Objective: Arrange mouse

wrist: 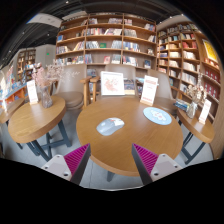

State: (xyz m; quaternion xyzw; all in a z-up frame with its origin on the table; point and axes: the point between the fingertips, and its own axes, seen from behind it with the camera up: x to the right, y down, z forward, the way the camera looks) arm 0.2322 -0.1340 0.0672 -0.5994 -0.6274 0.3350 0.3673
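A round wooden table (125, 140) lies just ahead of my fingers. On it sits a small pale grey-blue object (110, 126), possibly the mouse, ahead of the fingers and slightly left. A pale blue oval mat (157, 116) lies further right on the same table. My gripper (110, 152) is open and empty, held above the table's near edge. Its magenta pads (76, 158) stand wide apart with nothing between them.
White upright signs (148, 90) stand at the table's far side, with another sign (112, 83) behind. A second round table (35, 118) stands to the left and a third (198, 125) to the right. Bookshelves (105, 45) fill the back wall.
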